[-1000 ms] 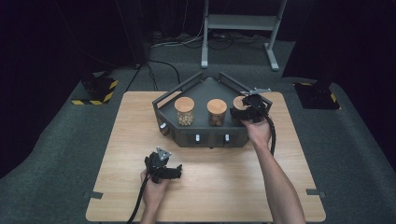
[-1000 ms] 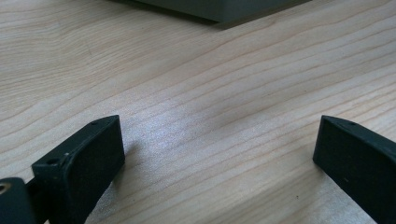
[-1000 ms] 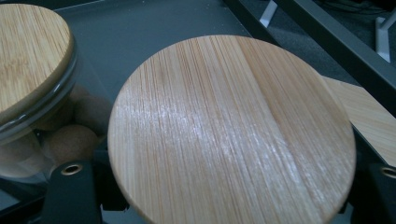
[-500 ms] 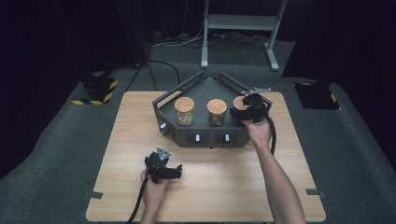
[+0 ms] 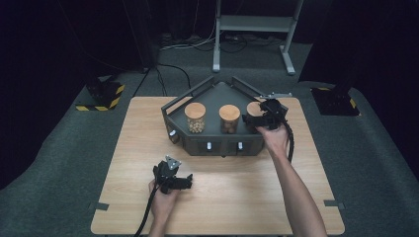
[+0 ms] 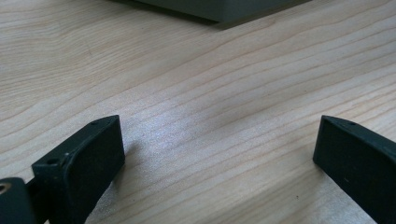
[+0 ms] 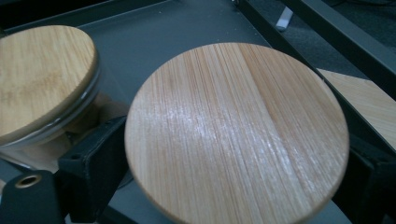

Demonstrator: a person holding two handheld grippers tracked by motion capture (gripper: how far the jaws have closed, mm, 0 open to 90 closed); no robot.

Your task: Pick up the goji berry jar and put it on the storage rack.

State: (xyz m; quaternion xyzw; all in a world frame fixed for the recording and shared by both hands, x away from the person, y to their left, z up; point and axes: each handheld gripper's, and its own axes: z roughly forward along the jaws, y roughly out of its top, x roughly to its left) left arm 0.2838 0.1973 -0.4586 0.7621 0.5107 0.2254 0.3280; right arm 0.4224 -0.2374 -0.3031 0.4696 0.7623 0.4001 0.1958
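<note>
Right gripper point(image 5: 264, 116), jaws just opening, straddles the rightmost wooden-lidded jar point(image 7: 236, 133) in the grey tray point(image 5: 217, 94); lid between them.

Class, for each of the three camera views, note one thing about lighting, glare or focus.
High view: the wooden table is lit while the surrounding room is nearly black. Left gripper view: a soft sheen lies on the wood grain between the left claw; its near jaws look slightly blurred. Right gripper view: glare streaks the wooden lid, and the neighbouring jar is out of focus.
</note>
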